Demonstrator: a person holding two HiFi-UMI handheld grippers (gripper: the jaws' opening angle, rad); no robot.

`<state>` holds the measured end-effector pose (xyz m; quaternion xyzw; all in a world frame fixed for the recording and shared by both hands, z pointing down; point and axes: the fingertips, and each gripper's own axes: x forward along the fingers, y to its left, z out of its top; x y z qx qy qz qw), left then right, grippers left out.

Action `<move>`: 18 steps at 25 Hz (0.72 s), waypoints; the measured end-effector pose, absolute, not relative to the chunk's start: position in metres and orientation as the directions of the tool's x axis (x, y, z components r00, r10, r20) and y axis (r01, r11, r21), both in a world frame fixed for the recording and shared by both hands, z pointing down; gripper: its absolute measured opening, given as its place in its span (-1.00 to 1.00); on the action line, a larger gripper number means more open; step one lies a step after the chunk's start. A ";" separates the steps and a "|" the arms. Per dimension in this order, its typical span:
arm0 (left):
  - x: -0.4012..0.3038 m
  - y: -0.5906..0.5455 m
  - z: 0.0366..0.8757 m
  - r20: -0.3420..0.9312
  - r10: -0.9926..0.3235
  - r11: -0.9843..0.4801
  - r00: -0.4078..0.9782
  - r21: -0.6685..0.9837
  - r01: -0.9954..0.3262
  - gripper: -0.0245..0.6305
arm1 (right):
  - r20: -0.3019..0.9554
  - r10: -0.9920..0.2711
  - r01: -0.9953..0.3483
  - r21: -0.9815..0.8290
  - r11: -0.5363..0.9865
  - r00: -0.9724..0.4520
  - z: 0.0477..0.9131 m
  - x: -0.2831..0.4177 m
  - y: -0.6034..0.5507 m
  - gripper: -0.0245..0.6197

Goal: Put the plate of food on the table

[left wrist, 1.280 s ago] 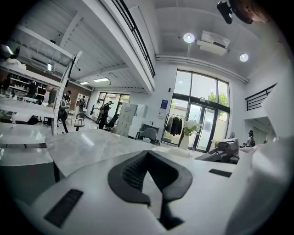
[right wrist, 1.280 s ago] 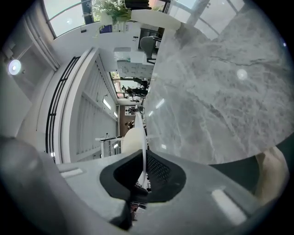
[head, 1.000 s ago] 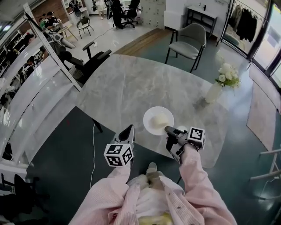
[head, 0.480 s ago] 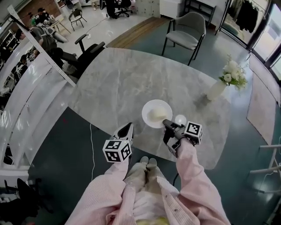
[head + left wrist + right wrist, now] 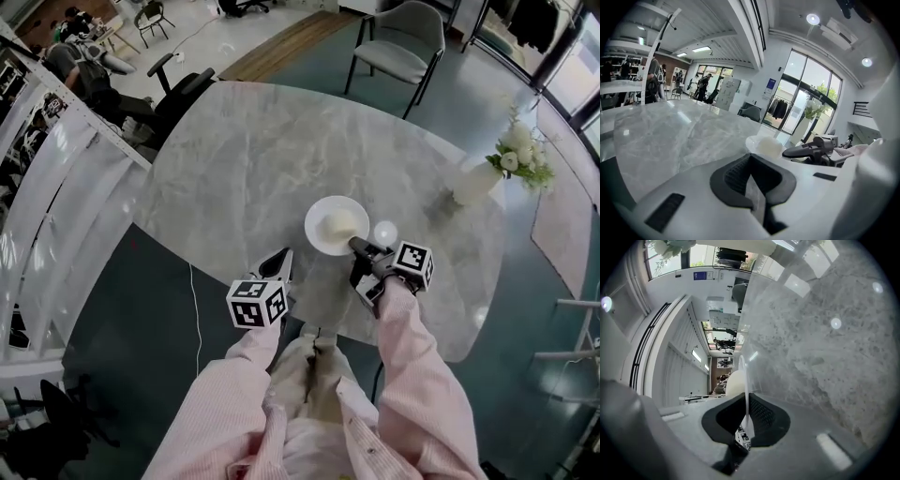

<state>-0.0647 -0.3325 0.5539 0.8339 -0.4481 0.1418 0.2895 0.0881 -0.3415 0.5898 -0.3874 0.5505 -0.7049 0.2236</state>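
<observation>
Plate of food [image 5: 321, 228] at the near side of the grey marble worktop [image 5: 253, 150], gripped by its rim.
Whether it rests on the worktop or hangs just above cannot be told. The pale food [image 5: 343, 223] is only a blurred lump. The right gripper [image 5: 356, 246] has its fingers [image 5: 764, 416] clenched on the near rim, seen edge-on. The left gripper [image 5: 279, 261], beside the plate, has its fingers [image 5: 733, 173] pressed together on nothing.

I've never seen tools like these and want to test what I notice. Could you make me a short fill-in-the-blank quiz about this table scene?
The plate of food is gripped at its rim by the ____ gripper.
The left gripper has its jaws together and holds ____.
The flowers in the vase have ____ blossoms.
Missing words: right; nothing; white.
</observation>
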 end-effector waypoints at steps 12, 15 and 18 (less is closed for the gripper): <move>-0.053 -0.344 0.579 0.529 -0.619 -0.426 0.581 0.396 -0.814 -0.95 | 0.352 -0.725 -0.141 -0.931 -0.338 -0.592 0.611 0.080 -0.356 -0.88; -0.051 -0.345 0.584 0.536 -0.614 -0.418 0.579 0.401 -0.815 -0.95 | 0.368 -0.718 -0.153 -0.925 -0.348 -0.590 0.616 0.081 -0.356 -0.88; -0.051 -0.346 0.588 0.538 -0.612 -0.409 0.580 0.412 -0.814 -0.95 | 0.374 -0.717 -0.156 -0.922 -0.354 -0.588 0.619 0.081 -0.356 -0.87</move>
